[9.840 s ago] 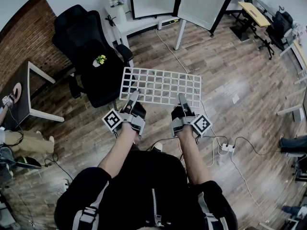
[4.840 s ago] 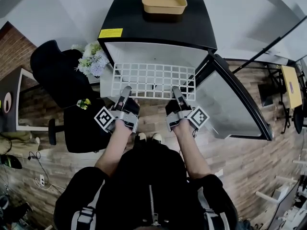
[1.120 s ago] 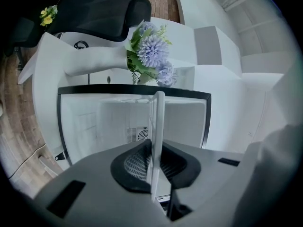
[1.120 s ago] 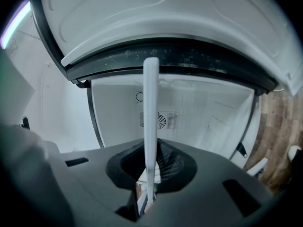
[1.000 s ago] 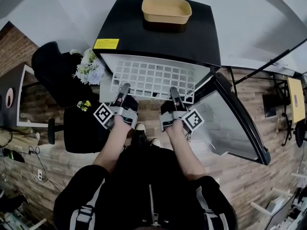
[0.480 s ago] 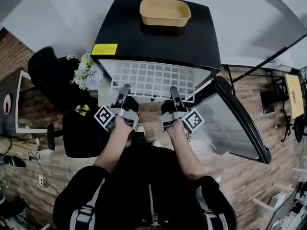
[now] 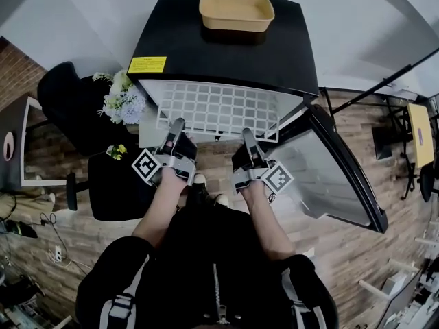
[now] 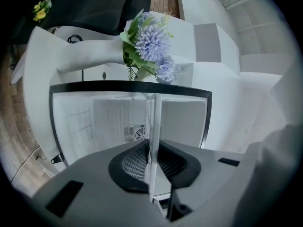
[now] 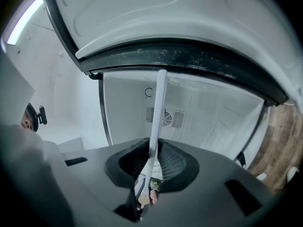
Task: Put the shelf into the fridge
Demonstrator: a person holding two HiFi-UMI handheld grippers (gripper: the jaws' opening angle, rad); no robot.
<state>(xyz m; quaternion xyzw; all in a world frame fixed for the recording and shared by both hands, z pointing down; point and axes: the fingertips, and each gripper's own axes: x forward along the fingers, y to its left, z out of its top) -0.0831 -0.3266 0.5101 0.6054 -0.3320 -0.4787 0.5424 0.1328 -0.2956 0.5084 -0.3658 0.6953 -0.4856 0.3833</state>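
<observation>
A white wire-grid shelf [image 7: 218, 110] is held level, its far part under the black top of the small fridge [image 7: 226, 43] and its near edge outside. My left gripper [image 7: 175, 130] is shut on the shelf's near edge at the left, and my right gripper [image 7: 247, 140] is shut on it at the right. In the left gripper view the shelf [image 8: 152, 126] shows edge-on between the pads, pointing into the white fridge interior [image 8: 104, 122]. The right gripper view shows the same shelf [image 9: 157, 112] edge-on, with the interior's back vent [image 9: 164, 117] beyond.
The fridge door [image 7: 329, 170] stands open to the right. A tan tray [image 7: 236, 11] sits on the fridge top. A flower vase [image 7: 121, 100] stands on a white table left of the fridge, with a black office chair [image 7: 75, 108] beside it.
Over the last second the shelf has slid a little deeper into the fridge opening, with both grippers moving forward with it. Earlier I carried it across the room to the fridge.
</observation>
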